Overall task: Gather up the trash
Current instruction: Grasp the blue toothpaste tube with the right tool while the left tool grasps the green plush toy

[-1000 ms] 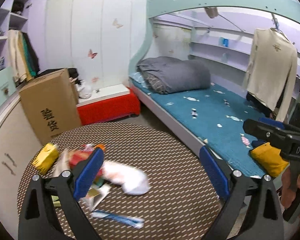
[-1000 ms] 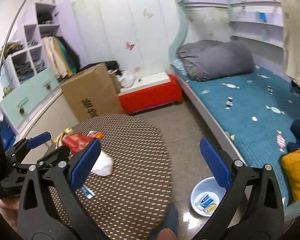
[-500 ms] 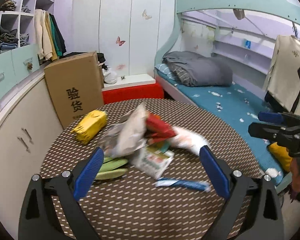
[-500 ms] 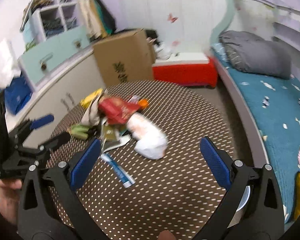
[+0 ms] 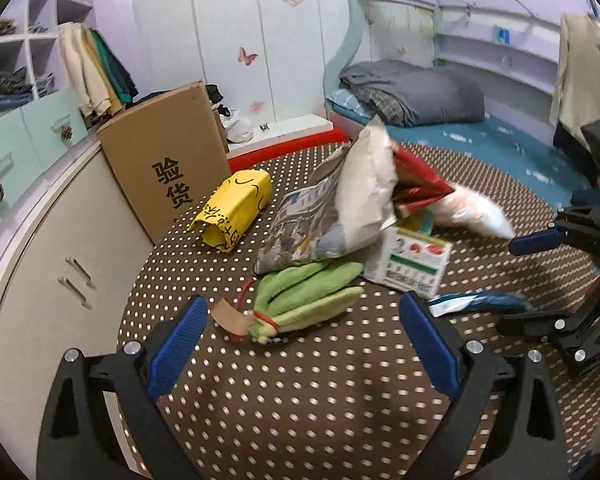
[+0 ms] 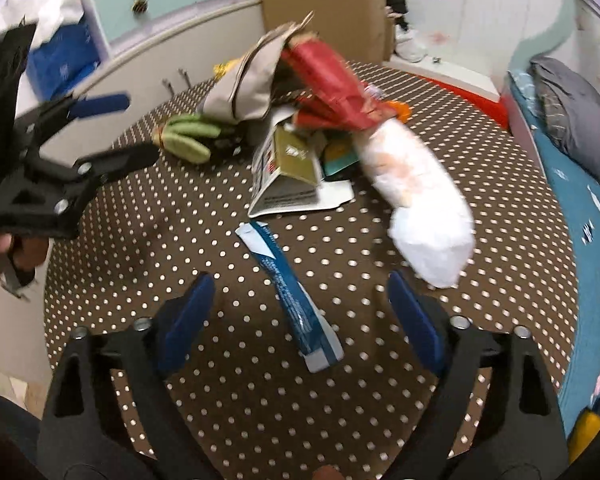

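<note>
Trash is piled on a round brown dotted table [image 5: 300, 408]: a yellow box [image 5: 236, 208], crumpled newspaper [image 5: 332, 208], a red wrapper [image 6: 332, 84], a white plastic bag [image 6: 420, 200], a small carton [image 5: 408, 260] and a green cloth bundle [image 5: 300, 300]. My left gripper [image 5: 300, 320] is open just in front of the green bundle, holding nothing. My right gripper [image 6: 300, 308] hangs low over a blue and white wrapper [image 6: 292, 292]. Its jaws are closing, with the wrapper between them but not touched by the pads. Each gripper shows in the other's view, the right gripper [image 5: 528, 280] and the left gripper [image 6: 120, 130].
A large cardboard box [image 5: 168, 160] stands behind the table on the left beside a curved white cupboard [image 5: 40, 260]. A red bench [image 5: 292, 144] and a bed with a teal sheet [image 5: 480, 140] lie beyond. A person's hand [image 6: 4, 248] holds the left gripper.
Both grippers have come down and in towards the pile. The right one has rolled, now straddles the blue wrapper, and its jaws have narrowed.
</note>
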Demonstrator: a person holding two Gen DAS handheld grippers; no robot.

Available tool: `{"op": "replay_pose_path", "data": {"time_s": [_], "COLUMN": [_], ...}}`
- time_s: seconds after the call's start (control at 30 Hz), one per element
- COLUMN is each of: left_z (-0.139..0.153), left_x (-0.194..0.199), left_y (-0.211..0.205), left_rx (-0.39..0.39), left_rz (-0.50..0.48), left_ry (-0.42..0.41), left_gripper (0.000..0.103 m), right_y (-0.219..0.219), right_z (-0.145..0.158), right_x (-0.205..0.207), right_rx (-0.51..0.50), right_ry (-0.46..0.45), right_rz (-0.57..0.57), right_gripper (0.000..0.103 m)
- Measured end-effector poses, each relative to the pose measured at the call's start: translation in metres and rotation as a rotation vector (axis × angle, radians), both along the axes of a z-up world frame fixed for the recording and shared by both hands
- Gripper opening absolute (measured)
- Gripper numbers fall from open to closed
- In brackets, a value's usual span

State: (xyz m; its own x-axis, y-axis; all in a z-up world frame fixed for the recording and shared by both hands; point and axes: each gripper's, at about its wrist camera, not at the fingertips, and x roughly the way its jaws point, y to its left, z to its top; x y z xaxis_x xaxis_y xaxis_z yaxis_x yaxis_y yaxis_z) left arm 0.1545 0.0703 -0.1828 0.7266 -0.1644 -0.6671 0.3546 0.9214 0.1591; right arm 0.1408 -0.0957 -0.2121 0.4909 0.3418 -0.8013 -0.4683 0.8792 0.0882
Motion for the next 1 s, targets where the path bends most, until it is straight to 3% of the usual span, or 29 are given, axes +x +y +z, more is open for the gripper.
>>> {"op": "replay_pose_path", "data": {"time_s": [0.17, 0.27, 0.3, 0.33, 0.43, 0.67, 1.0], "left_z": [-0.015, -0.020, -0.021, -0.023, -0.023, -0.016, -0.008], "left_x": [0.024, 0.035, 0.038, 0.043, 0.044, 0.010, -0.041], "left_y": [-0.005, -0.001, 0.002, 0.006, 0.014, 0.014, 0.008], "left_rx": [0.075, 0.030, 0.000, -0.044, -0.109, -0.120, -0.250], "left_rz": [-0.048, -0.074, -0.080, -0.088, -0.066, -0.021, 0.070], "left_ry": [0.013, 0.050, 0.071, 0.117, 0.157, 0.157, 0.197], "left_gripper": [0.095, 0.093, 0.073, 0.045, 0.030, 0.020, 0.016], "right_y": [0.014, 0.017, 0.016, 0.016, 0.008, -0.018, -0.060], "right_z": [-0.008, -0.011, -0.010, -0.009, -0.008, -0.009, 0.005], "right_x": [0.005, 0.005, 0.005, 0.004, 0.000, -0.012, -0.028], "right_rx": [-0.021, -0.052, -0.049, -0.040, -0.025, 0.029, 0.155], "right_ry": [0.013, 0.007, 0.006, 0.011, 0.012, 0.027, 0.024], "right_rz": [0.044, 0.055, 0.056, 0.057, 0.054, 0.009, -0.052], "right_gripper": [0.060, 0.042, 0.032, 0.029, 0.018, 0.014, 0.013]}}
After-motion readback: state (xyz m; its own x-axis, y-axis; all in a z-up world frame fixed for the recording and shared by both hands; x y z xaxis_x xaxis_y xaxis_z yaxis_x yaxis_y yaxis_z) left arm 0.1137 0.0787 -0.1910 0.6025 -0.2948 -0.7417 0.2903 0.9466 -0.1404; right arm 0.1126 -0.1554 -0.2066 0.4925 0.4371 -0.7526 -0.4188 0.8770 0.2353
